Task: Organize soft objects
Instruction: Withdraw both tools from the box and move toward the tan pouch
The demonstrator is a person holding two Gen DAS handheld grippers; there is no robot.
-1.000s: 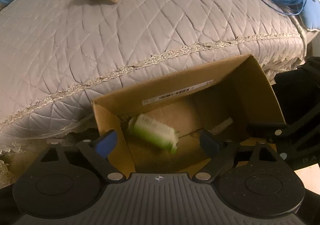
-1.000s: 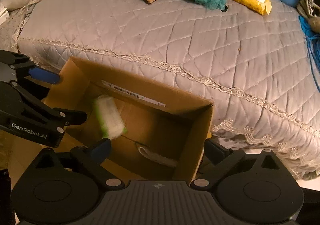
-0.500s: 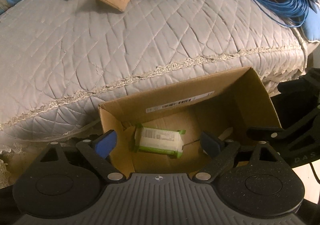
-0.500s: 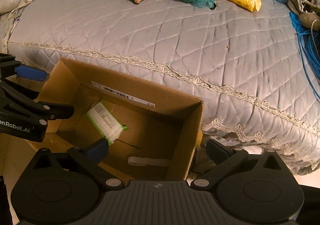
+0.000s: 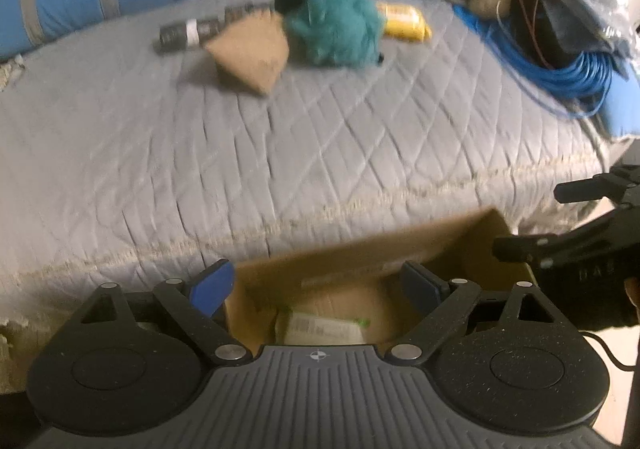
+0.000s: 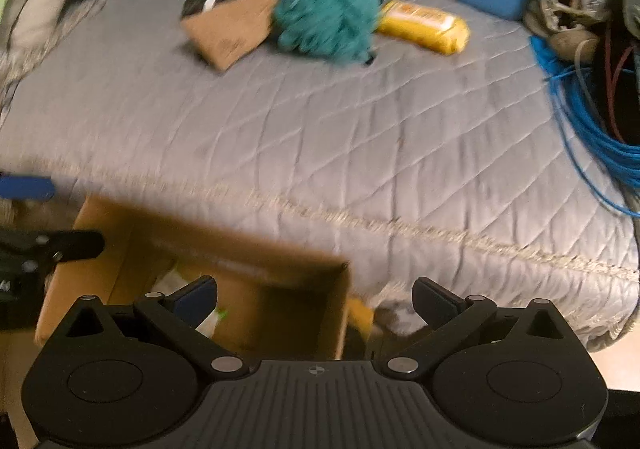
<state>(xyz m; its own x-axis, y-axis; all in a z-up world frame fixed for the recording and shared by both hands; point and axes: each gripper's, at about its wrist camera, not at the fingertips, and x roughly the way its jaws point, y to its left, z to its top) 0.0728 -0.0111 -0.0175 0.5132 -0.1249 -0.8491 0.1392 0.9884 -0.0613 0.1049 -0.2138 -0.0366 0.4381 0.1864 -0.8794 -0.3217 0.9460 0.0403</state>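
Just beneath and ahead of the left gripper (image 5: 318, 285), whose jaws are spread wide with nothing between them, a cardboard box (image 5: 492, 245) is seen standing against the bed's edge. Inside it, directly below the jaws, a white soft pack with green trim (image 5: 320, 327) lies flat on the bottom. The right gripper (image 6: 316, 299) is likewise held open and empty, over the box's near corner.

One item is judged to be stowed, and the step in hand is taken to be the turn toward the next pick. A reach across the quilt is called for, with the jaws kept wide for a bulky, yielding thing.

Beyond the box, the grey quilted bedspread (image 5: 280, 137) is stitched in diamonds and edged with pale lace trim. Far ahead of both grippers a tan fabric pouch (image 6: 230, 31), flat and angular, a frilly teal bath pouf (image 6: 328, 15) touching it, a glossy yellow wipes pack (image 6: 424, 25) and a dark roll with a white band (image 5: 188, 34) are laid together.
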